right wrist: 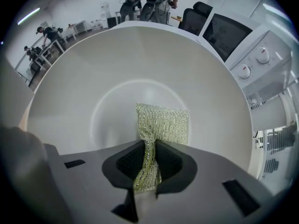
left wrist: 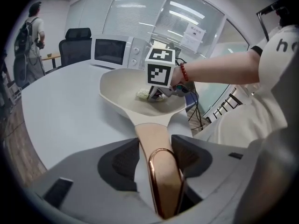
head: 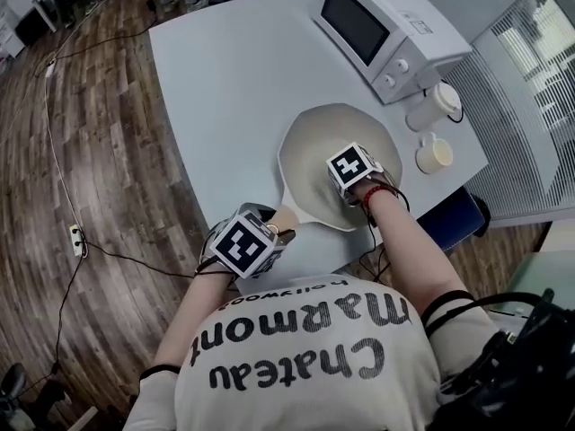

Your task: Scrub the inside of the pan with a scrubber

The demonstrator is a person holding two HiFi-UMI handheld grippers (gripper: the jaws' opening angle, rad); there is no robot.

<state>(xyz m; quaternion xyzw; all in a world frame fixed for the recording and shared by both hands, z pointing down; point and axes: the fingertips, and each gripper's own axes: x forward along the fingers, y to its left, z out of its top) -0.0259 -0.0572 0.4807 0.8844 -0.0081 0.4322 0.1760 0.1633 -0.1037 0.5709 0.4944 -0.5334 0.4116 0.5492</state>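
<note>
Two grippers: one in each hand, both busy at the pan.
Pan: a wide, round, cream-white pan [head: 314, 142]. It sits on the pale grey table [head: 225, 79], near the front edge.
Handle: the long tan pan handle [left wrist: 154, 136] points back at the person. It has a copper-coloured loop [left wrist: 160, 150] at its end.
Left gripper [left wrist: 156, 155]: its jaws squeeze the handle from both sides.
Right gripper [right wrist: 149, 158]: it points down into the pan, and its jaws pinch the scrubber tight.
Scrubber: a shiny yellow-green mesh scrubber [right wrist: 163, 122]. One end is squashed between the jaws and the other end lies flat on the pan's bottom.
Behind the pan: a white microwave oven [head: 368, 25], a white jug [head: 431, 108] and a small cream cup [head: 434, 154].
</note>
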